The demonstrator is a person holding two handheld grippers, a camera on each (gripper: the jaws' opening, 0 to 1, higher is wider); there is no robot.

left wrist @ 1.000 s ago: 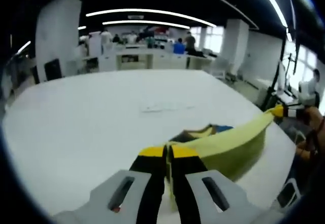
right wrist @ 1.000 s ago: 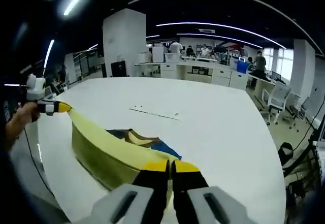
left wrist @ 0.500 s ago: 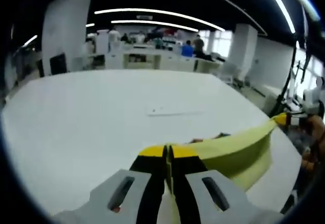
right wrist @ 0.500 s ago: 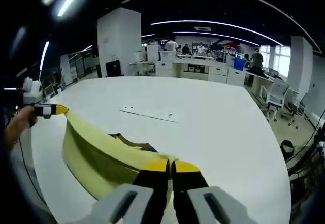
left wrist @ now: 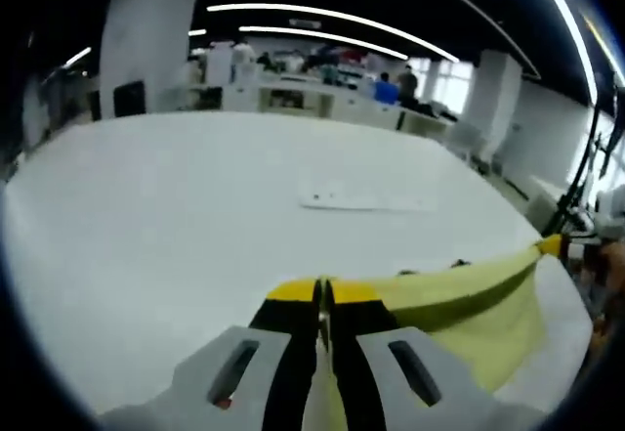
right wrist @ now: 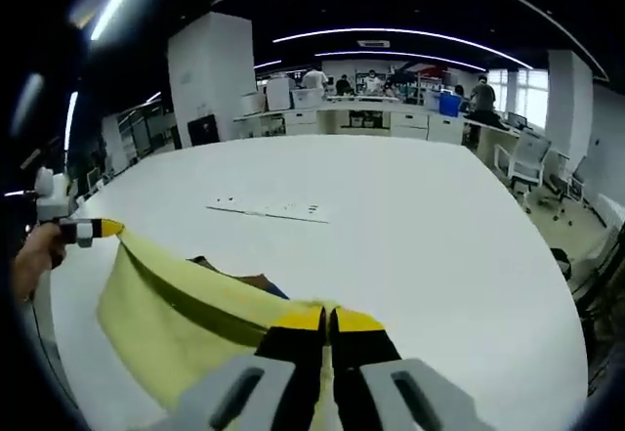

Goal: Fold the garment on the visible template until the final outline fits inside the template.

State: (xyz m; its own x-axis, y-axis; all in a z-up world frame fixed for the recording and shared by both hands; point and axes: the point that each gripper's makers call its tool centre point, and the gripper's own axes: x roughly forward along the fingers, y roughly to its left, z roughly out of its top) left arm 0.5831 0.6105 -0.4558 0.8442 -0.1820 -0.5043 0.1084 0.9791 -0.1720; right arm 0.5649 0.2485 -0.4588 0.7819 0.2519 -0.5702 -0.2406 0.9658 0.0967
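Both grippers, left [left wrist: 322, 299] & right [right wrist: 327, 325], pinch soft yellow cloth garment [right wrist: 186, 304], stretched taut above white table [right wrist: 410, 226]. Risk: edge slips, sags unevenly, fold misses template.

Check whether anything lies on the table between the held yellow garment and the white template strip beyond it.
Nothing visible does. Both grippers, left and right, are shut on the yellow garment, stretched between them. Bare white table separates it from the template strip farther out.
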